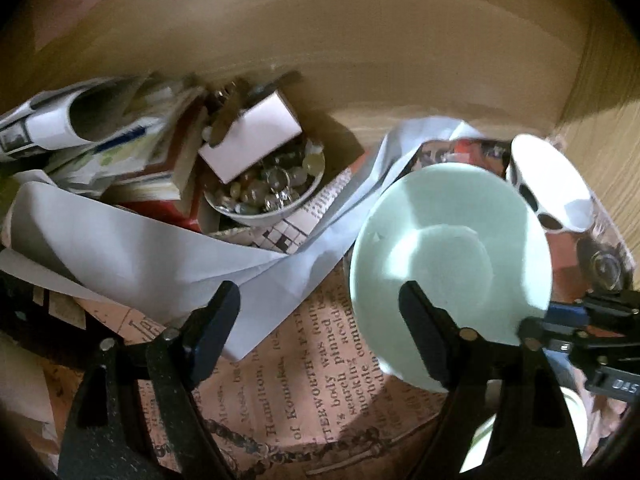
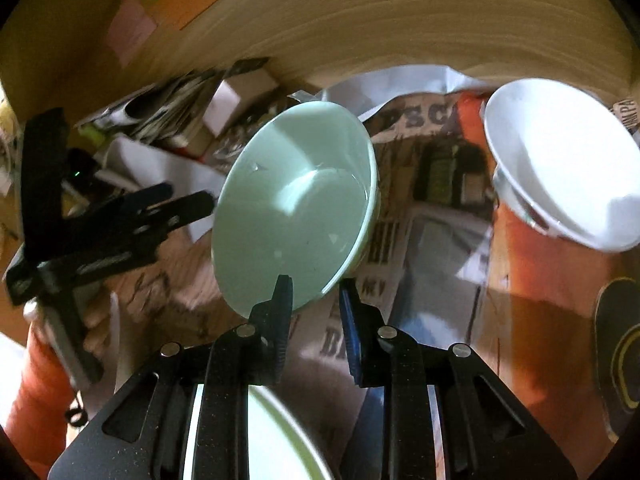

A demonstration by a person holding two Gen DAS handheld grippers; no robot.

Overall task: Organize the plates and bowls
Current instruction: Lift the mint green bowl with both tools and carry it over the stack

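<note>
Above the newspaper-lined worktop point(image 1: 304, 364), your right gripper point(image 2: 316, 300) pinches the green bowl point(image 2: 296, 204) rim w/ jaws, tilted for carrying; left gripper point(image 1: 320, 312) jaws spread, empty.

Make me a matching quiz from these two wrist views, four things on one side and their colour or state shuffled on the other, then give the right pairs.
Things:
1. green bowl
2. white bowl
3. small bowl
4. left gripper

States:
A. filled with glass beads
B. jaws apart, holding nothing
C. tilted, rim pinched by the right gripper
D. white and empty, at the right beside the wooden wall

Pairs: 1-C, 2-D, 3-A, 4-B
</note>
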